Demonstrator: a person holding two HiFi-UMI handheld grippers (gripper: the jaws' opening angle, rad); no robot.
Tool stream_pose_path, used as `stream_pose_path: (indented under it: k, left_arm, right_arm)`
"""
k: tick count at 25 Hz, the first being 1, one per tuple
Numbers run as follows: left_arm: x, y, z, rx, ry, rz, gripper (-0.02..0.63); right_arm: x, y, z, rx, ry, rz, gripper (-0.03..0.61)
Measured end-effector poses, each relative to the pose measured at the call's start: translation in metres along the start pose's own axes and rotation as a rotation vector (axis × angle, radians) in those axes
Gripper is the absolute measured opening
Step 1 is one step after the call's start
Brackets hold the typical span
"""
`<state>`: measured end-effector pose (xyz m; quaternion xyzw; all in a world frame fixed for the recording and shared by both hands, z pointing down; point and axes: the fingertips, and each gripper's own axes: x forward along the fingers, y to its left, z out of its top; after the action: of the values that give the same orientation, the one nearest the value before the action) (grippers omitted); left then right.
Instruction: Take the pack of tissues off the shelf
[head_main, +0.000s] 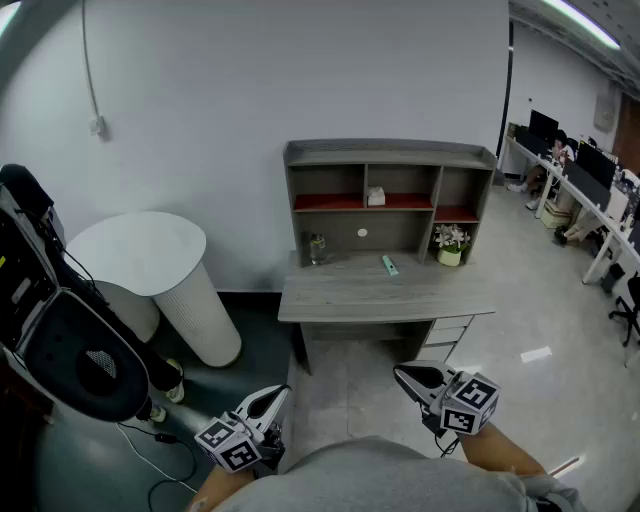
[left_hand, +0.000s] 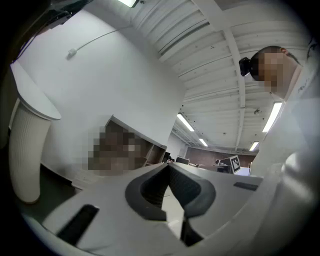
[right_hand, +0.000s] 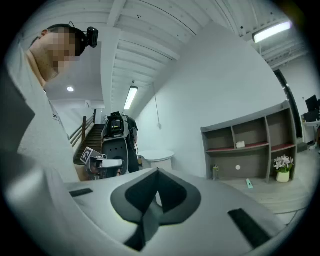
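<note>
While the left tongs (head_main: 278, 394) and right tongs (head_main: 402, 373) are closed and empty, the pack of tissues (head_main: 376, 196) could be shoved deeper into the shelf (head_main: 390, 155) on contact.

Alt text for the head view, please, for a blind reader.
A pack of tissues sits in the upper middle compartment of a shelf on a grey desk. The left gripper and right gripper, both shut and empty, are held low, short of it.

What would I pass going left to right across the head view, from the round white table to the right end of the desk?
round white table → small jar → pack of tissues → potted flowers
</note>
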<state>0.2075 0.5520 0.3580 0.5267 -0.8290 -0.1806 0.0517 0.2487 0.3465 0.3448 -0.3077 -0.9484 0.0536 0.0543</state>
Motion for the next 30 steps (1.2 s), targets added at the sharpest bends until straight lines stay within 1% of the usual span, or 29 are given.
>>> stream_pose_path:
  k: [6,11,15,20,26,30]
  left_arm:
    - [0.005,0.003,0.006,0.003,0.010,-0.002,0.009]
    - [0.010,-0.003,0.002,0.001,0.018,-0.008,0.009]
    - [0.019,-0.009,-0.003,0.002,0.028,-0.017,0.009]
    - [0.040,-0.027,-0.012,0.005,0.032,-0.030,0.009]
    - [0.074,-0.055,-0.030,0.008,0.035,-0.046,0.009]
    - [0.096,-0.072,-0.042,-0.001,0.037,-0.043,0.009]
  right_arm:
    - [0.000,-0.005,0.008,-0.003,0.005,-0.012,0.011]
    - [-0.009,-0.007,0.007,-0.001,0.004,-0.016,0.011]
    - [-0.017,-0.013,0.003,0.028,-0.003,-0.013,0.012]
    - [-0.040,-0.023,-0.003,0.031,0.003,-0.009,0.017]
    - [-0.080,-0.049,-0.006,0.035,-0.004,-0.013,0.018]
    - [-0.105,-0.065,-0.010,0.038,0.001,-0.007,0.018]
